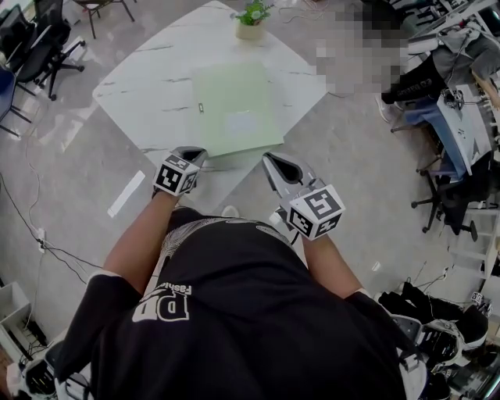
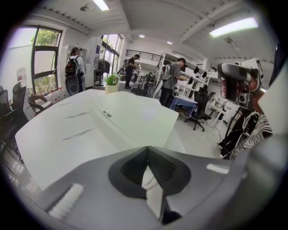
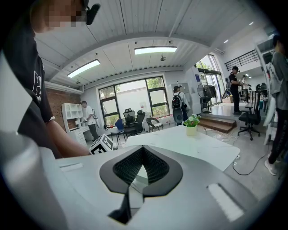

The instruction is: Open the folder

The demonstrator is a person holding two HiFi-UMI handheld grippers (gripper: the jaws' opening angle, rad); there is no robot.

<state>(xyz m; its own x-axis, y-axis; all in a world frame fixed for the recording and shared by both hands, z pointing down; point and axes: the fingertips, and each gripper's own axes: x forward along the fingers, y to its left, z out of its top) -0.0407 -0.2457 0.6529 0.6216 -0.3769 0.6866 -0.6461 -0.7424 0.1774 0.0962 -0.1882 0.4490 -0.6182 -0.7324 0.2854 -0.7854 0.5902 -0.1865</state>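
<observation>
Head view: pale green folder (image 1: 234, 109) lies flat and closed on the white marble table (image 1: 148, 82), its near edge toward the person. A small potted plant (image 1: 251, 19) stands at the far edge of the table, just beyond the folder. Left gripper (image 1: 194, 152) sits at the folder's near left corner and right gripper (image 1: 270, 158) at its near right corner. Both tips are just beside the folder's edge; contact cannot be told from here. The person's black shirt (image 1: 234, 312) fills the lower part of the picture. Office chairs (image 1: 39, 39) stand on the floor at far left.

Left gripper view: left gripper (image 2: 146, 150) has its jaws pressed together at the tips with nothing between them. Ahead of it is the table (image 2: 58, 134), with the folder (image 2: 135, 114) flat on it, cover down. The potted plant (image 2: 111, 83) is at the far end. People stand in the background among desks and equipment.

Right gripper view: right gripper (image 3: 143, 148) has its jaws together too, tips meeting, holding nothing. The table (image 3: 198, 146) stretches ahead, with the potted plant (image 3: 192, 123) on it. The left gripper's marker cube (image 3: 102, 143) shows at left, beside the person's forearm (image 3: 67, 141). The folder cannot be made out clearly here.
</observation>
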